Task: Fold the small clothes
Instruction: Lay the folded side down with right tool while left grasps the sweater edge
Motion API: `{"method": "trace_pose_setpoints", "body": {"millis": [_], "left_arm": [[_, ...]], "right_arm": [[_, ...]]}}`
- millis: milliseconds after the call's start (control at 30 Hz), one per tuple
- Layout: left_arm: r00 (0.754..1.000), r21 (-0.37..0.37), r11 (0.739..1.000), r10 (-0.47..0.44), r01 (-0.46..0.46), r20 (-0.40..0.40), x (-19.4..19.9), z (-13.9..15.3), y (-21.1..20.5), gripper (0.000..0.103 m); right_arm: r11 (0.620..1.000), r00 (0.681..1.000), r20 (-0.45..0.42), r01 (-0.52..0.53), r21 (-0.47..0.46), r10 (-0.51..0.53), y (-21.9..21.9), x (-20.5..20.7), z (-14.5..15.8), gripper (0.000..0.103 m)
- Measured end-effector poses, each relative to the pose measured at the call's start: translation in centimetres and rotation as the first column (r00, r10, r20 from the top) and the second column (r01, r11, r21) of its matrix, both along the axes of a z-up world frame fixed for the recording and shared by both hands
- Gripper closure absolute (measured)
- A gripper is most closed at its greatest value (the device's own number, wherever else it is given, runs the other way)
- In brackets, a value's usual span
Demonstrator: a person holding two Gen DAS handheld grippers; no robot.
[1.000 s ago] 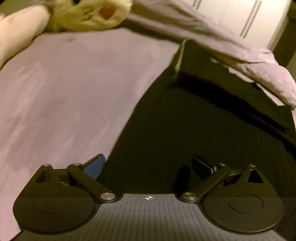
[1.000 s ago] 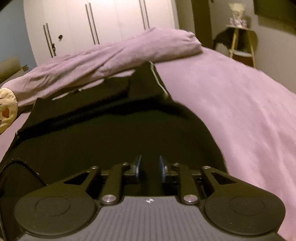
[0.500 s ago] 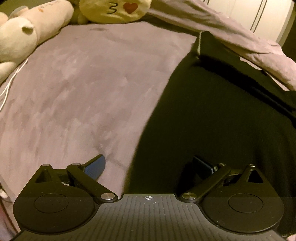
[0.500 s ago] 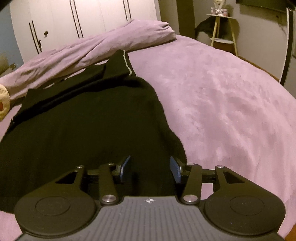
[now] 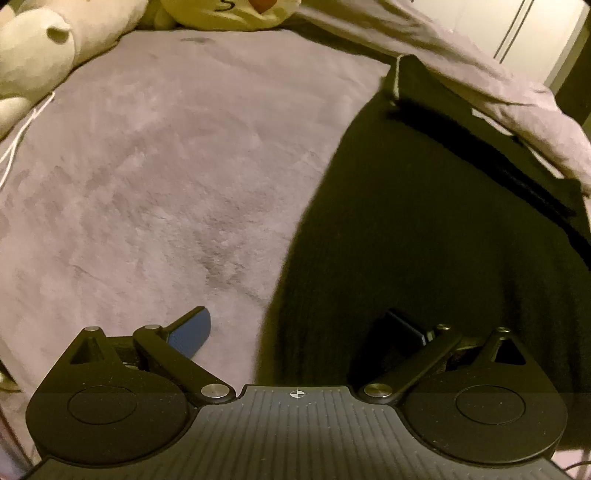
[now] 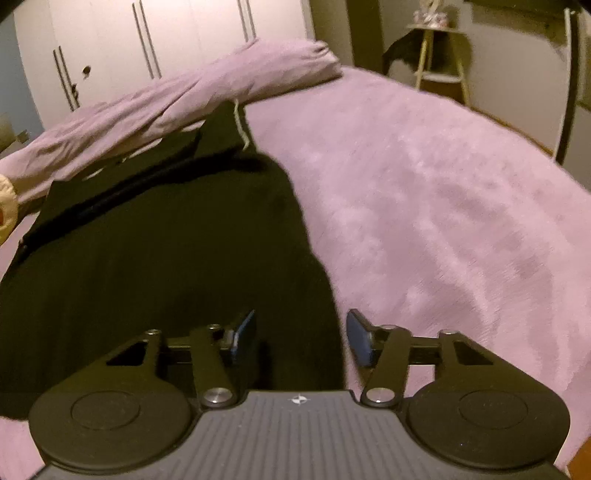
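Observation:
A black garment (image 5: 424, 236) lies spread flat on the purple bed cover (image 5: 155, 177). It also shows in the right wrist view (image 6: 155, 258), with a pale-trimmed corner at its far end. My left gripper (image 5: 297, 328) is wide open and empty, straddling the garment's left edge near its front. My right gripper (image 6: 301, 334) is open and empty, straddling the garment's right edge near its front.
A rolled purple duvet (image 6: 177, 99) lies along the far side of the garment. Plush toys (image 5: 44, 48) and a yellow cushion (image 5: 229, 11) sit at the head of the bed, with a white cord (image 5: 22, 129) nearby. White wardrobes (image 6: 147, 40) and a small stand (image 6: 439, 55) stand beyond the bed.
My right gripper has opened from nearly shut on the garment to wide open and let it go. Both grippers have drawn back towards the garment's near edge.

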State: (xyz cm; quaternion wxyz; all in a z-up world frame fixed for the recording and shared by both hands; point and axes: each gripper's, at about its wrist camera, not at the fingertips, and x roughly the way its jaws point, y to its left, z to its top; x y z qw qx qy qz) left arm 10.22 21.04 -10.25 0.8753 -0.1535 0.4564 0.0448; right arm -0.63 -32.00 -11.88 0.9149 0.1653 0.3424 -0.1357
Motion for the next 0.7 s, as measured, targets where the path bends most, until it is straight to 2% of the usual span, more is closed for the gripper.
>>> {"method": "trace_pose_setpoints", "body": {"millis": [67, 100, 133, 200, 233, 267, 433, 467, 500, 533, 600, 633, 700], "left_arm": [[1.000, -0.019, 1.000, -0.004, 0.004, 0.000, 0.0, 0.0, 0.2, 0.007], [1.000, -0.017, 1.000, -0.005, 0.005, -0.004, 0.0, 0.0, 0.3, 0.011], [1.000, -0.015, 1.000, -0.010, 0.010, -0.006, -0.1, 0.1, 0.4, 0.016], [0.999, -0.034, 0.999, -0.035, 0.035, -0.003, 0.0, 0.2, 0.6, 0.025], [0.999, -0.049, 0.997, -0.051, 0.051, -0.001, 0.0, 0.3, 0.7, 0.032], [0.998, -0.060, 0.996, -0.064, 0.064, -0.001, 0.0, 0.4, 0.8, 0.035], [0.992, -0.061, 0.990, -0.127, 0.125, -0.024, 0.4, 0.2, 0.9, 0.032], [0.991, -0.067, 0.989, -0.131, 0.129, -0.028, 0.5, 0.1, 0.9, 0.034], [0.990, -0.078, 0.988, -0.137, 0.134, -0.029, 0.6, 0.2, 0.9, 0.039], [0.989, -0.096, 0.985, -0.146, 0.142, -0.029, 0.8, 0.4, 1.0, 0.052], [0.988, -0.125, 0.981, -0.153, 0.148, -0.035, 1.0, 0.7, 1.1, 0.069], [0.986, -0.152, 0.976, -0.164, 0.158, -0.028, 1.1, 0.9, 1.2, 0.092], [0.985, -0.193, 0.967, -0.170, 0.167, 0.004, 1.2, 1.9, 1.4, 0.092]], "right_arm": [[1.000, 1.000, -0.012, -0.010, 0.012, 0.010, -0.2, 0.1, -0.2, 0.076], [1.000, 1.000, -0.014, -0.014, 0.020, 0.015, -0.4, 0.1, -0.3, 0.085], [0.999, 1.000, -0.013, -0.022, 0.036, 0.023, -0.7, 0.1, -0.3, 0.087], [0.998, 0.999, -0.014, -0.032, 0.045, 0.032, -1.0, 0.0, -0.3, 0.087], [0.998, 0.999, -0.020, -0.036, 0.044, 0.037, -1.1, 0.0, -0.3, 0.086], [0.998, 0.999, -0.027, -0.042, 0.050, 0.043, -1.3, 0.1, -0.4, 0.085], [0.992, 0.993, -0.059, -0.092, 0.088, 0.097, -2.0, 0.7, -0.5, 0.082], [0.991, 0.992, -0.066, -0.105, 0.084, 0.110, -1.8, 0.8, -0.5, 0.082], [0.989, 0.989, -0.071, -0.121, 0.090, 0.127, -1.9, 0.9, -0.4, 0.084], [0.987, 0.987, -0.077, -0.131, 0.096, 0.139, -1.9, 1.1, -0.3, 0.088], [0.980, 0.983, -0.073, -0.156, 0.120, 0.166, -2.0, 1.3, 0.1, 0.092], [0.972, 0.982, -0.053, -0.172, 0.161, 0.183, -2.2, 1.4, 0.4, 0.093], [0.953, 0.982, -0.003, -0.184, 0.239, 0.190, -2.8, 1.8, 1.4, 0.093]]}}
